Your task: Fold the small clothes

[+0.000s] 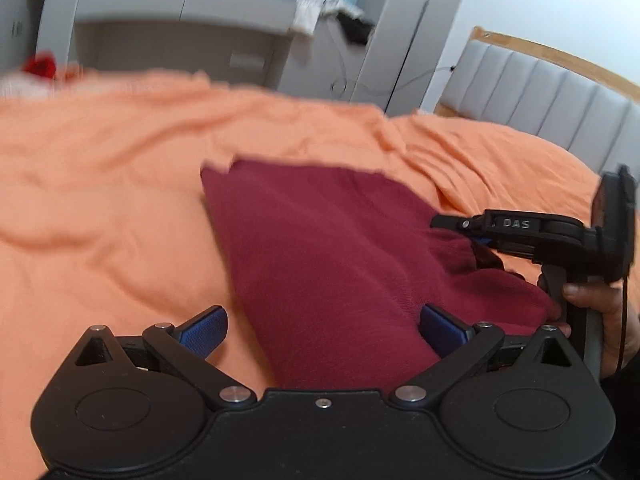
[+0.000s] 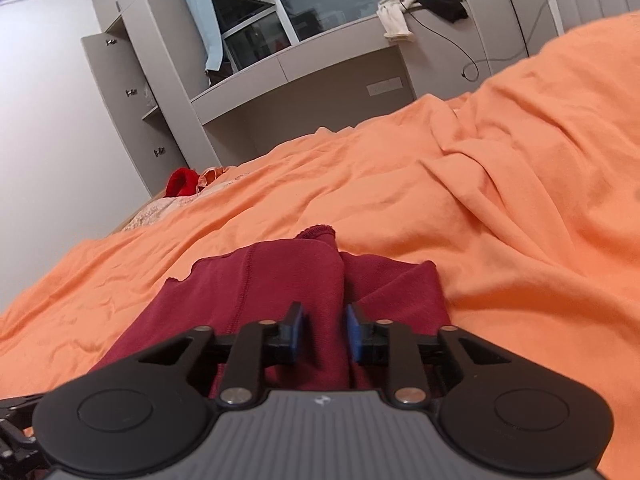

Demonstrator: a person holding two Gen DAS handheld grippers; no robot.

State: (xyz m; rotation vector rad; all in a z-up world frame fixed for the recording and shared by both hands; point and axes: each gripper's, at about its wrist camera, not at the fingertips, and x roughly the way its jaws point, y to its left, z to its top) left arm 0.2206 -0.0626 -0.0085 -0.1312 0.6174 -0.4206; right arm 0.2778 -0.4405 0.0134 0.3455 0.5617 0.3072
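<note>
A dark red garment (image 1: 320, 248) lies on the orange bed cover (image 1: 100, 200), partly folded. My left gripper (image 1: 320, 330) is open, its blue pads wide apart over the garment's near end. My right gripper (image 2: 324, 334) is shut on a bunched fold of the dark red garment (image 2: 288, 280). In the left wrist view the right gripper (image 1: 472, 236) shows at the right, pinching the garment's right edge, with a hand on its handle.
A padded grey headboard (image 1: 540, 92) stands at the right. Grey cabinets and a desk (image 2: 320, 72) line the far wall under a window. A bright red item (image 2: 182, 182) lies at the bed's far corner. Clothes (image 2: 416, 4) lie on the desk.
</note>
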